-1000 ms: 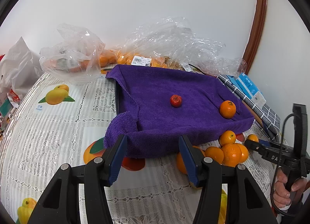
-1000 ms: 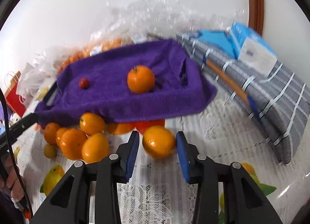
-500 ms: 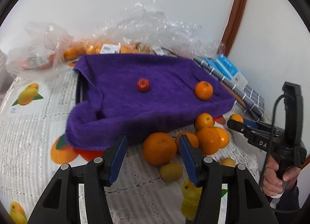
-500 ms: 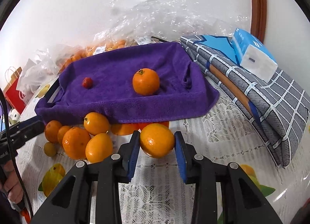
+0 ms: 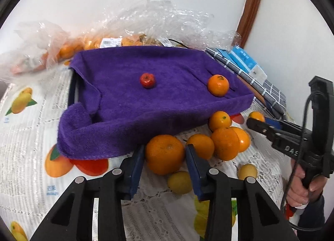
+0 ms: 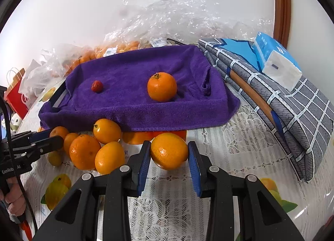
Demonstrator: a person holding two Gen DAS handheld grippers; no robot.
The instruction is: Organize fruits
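A purple towel covers a tray (image 5: pixel 158 95) (image 6: pixel 146 103); on it lie a small red fruit (image 5: pixel 147 80) (image 6: pixel 97 86) and an orange (image 5: pixel 218 85) (image 6: pixel 162 87). Several oranges are piled in front of the tray (image 5: pixel 226 143) (image 6: pixel 84 151). My left gripper (image 5: pixel 165 155) has its pads around a large orange (image 5: pixel 164 154) on the table; the jaws touch or nearly touch it. My right gripper (image 6: pixel 169 153) is shut on another orange (image 6: pixel 169 151); it also shows at the right of the left wrist view (image 5: pixel 261 124).
Clear plastic bags with more oranges (image 5: pixel 87 45) (image 6: pixel 117 49) lie behind the tray. A folded grey checked cloth (image 6: pixel 292 103) with a blue tissue pack (image 6: pixel 275 59) is at the right. Two small yellow fruits (image 5: pixel 179 182) lie near my left gripper. A red bag (image 6: pixel 16 97) is far left.
My left gripper moved right and forward, and its jaws narrowed around the large orange. My right gripper closed on its orange and held still.
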